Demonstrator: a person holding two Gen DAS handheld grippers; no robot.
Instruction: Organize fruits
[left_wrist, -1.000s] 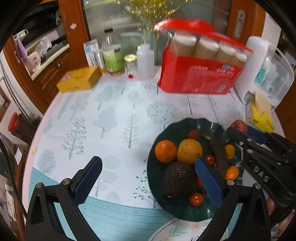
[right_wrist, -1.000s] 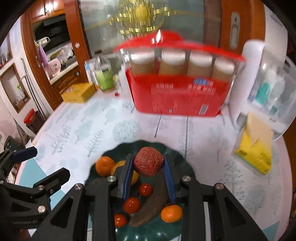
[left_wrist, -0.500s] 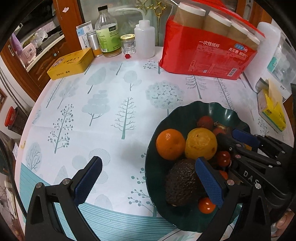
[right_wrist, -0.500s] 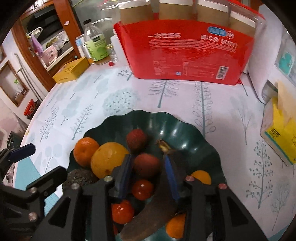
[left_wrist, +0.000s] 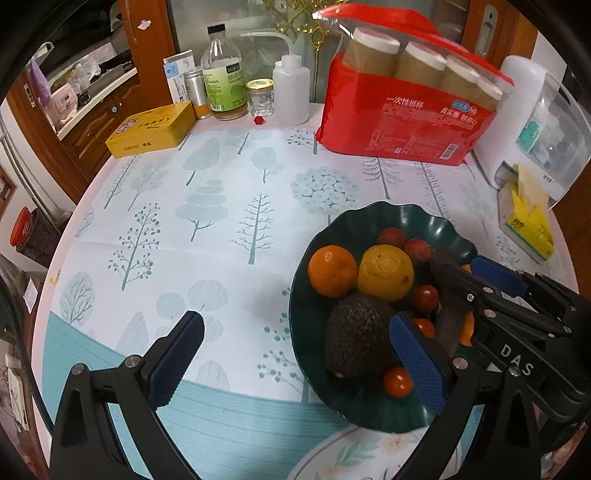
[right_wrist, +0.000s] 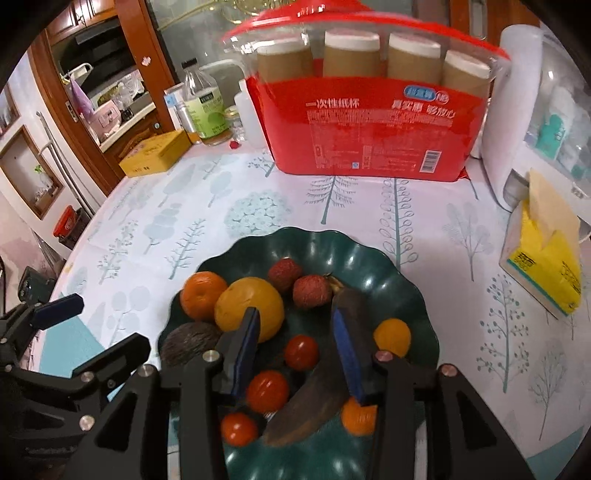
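A dark green scalloped plate (right_wrist: 373, 258) (left_wrist: 436, 225) holds the fruit: an orange (right_wrist: 202, 294) (left_wrist: 332, 271), a yellow citrus (right_wrist: 249, 308) (left_wrist: 385, 272), two red lychees (right_wrist: 311, 291) (right_wrist: 284, 270), an avocado (left_wrist: 356, 338), a dark banana (right_wrist: 314, 402), cherry tomatoes (right_wrist: 301, 352) and small kumquats (right_wrist: 392, 336). My right gripper (right_wrist: 295, 332) is open and empty, just above the plate behind the nearer lychee. My left gripper (left_wrist: 291, 354) is open and empty, over the plate's left rim and the table.
A red pack of paper cups (left_wrist: 406, 107) stands behind the plate. A yellow tissue box (right_wrist: 543, 266) and a white appliance (right_wrist: 517, 110) are at the right. Bottles (left_wrist: 225, 88) and a yellow tin (left_wrist: 151, 129) stand at the far left edge.
My right gripper came down over the plate, opened and let go of the lychee, which now lies on the plate beside the other one. The right gripper has drawn back a little.
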